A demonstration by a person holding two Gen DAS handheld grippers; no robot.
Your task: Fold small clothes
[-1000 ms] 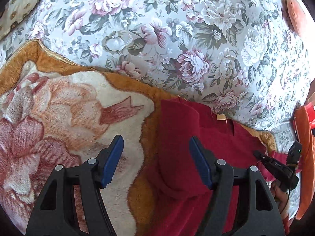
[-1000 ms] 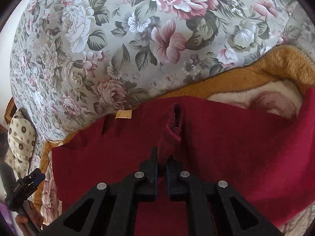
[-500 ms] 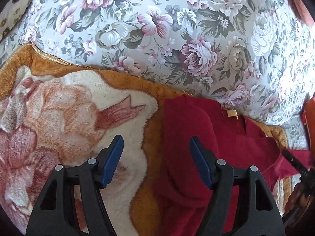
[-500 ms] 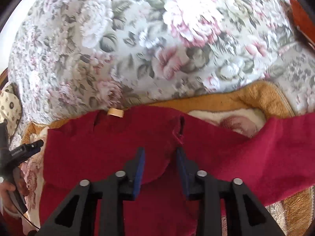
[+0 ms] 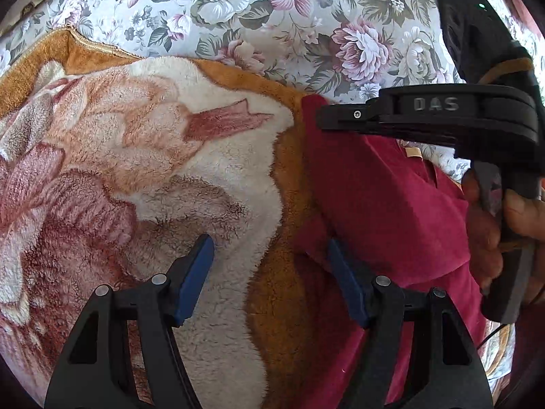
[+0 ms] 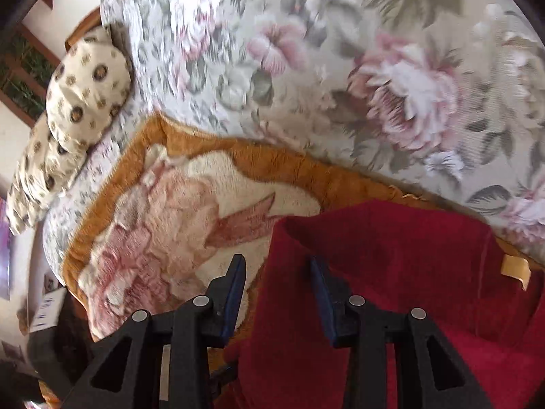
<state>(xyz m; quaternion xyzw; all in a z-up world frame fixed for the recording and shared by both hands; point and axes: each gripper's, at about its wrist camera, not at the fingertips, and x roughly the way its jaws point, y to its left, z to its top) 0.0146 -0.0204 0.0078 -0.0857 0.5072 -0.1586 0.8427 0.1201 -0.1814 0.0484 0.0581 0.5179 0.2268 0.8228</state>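
A dark red garment (image 5: 374,197) lies spread on a plush blanket (image 5: 153,136) with a golden-brown border and a large pink flower. The blanket covers the near part of a bed made up with a flowered sheet (image 5: 272,10). The garment lies along the blanket's far edge, where the border meets the sheet, and its far corner reaches that edge. A small tan label (image 5: 414,151) shows at its neck, close to the same edge. The garment's left edge looks doubled over into a soft rounded fold running towards the camera across the golden border. The left claw (image 5: 269,242) hangs over the blanket with its blue-padded fingers wide apart and gripping nothing. One pad is above the cream pile, the other at the garment's folded left edge. The right claw (image 6: 276,260), held in the person's right hand (image 5: 487,231), reaches in from the right, its tip at the garment's far left corner. In its own blurred view its fingers stand apart over that folded edge and the blanket beside it. They are closing, with no cloth pinched between them yet. A spotted cream pillow (image 6: 85,81) rests at the bed's far left corner.
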